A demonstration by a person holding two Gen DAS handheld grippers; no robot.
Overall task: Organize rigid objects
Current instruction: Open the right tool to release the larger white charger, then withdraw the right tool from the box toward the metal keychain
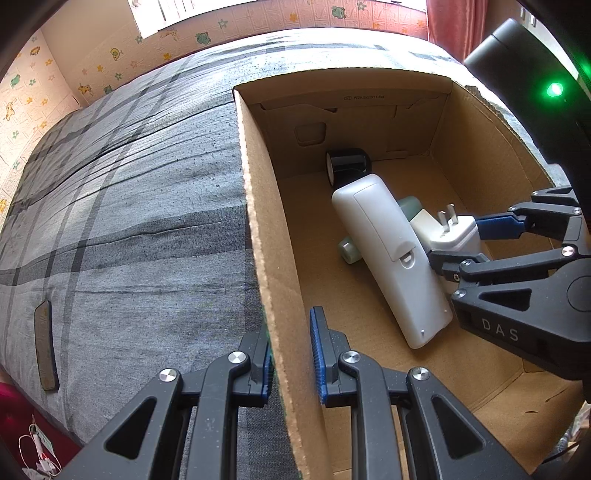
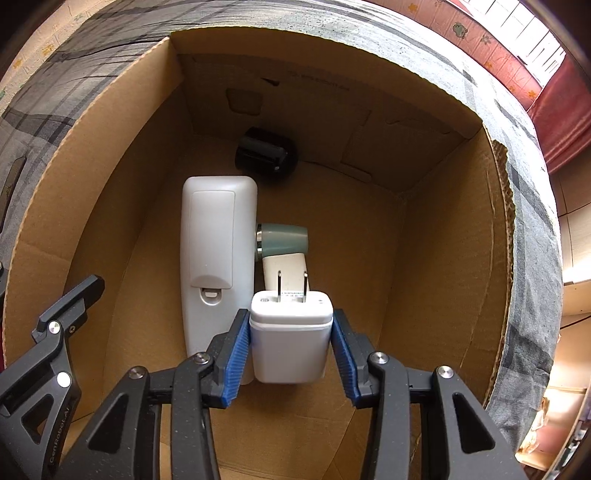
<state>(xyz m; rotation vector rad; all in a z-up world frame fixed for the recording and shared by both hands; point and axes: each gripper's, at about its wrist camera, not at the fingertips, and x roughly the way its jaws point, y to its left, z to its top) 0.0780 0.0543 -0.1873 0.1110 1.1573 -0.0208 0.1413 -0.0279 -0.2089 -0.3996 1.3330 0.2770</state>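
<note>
A cardboard box [image 1: 258, 236] stands on a plaid bed. Inside lie a white remote control [image 1: 388, 258], face down, a black cylindrical object [image 1: 347, 164] and a green-capped bottle [image 2: 282, 236] under the remote. My right gripper [image 2: 291, 343] is shut on a white plug adapter [image 2: 290, 332], prongs forward, inside the box beside the remote; it also shows in the left wrist view [image 1: 452, 230]. My left gripper [image 1: 291, 354] straddles the box's left wall, one finger on each side, pads close to the cardboard.
A dark phone-like slab [image 1: 46, 345] lies on the grey plaid bedspread [image 1: 129, 221] left of the box. Patterned wallpaper and a window are behind the bed. A red curtain [image 1: 454, 26] hangs at the back right.
</note>
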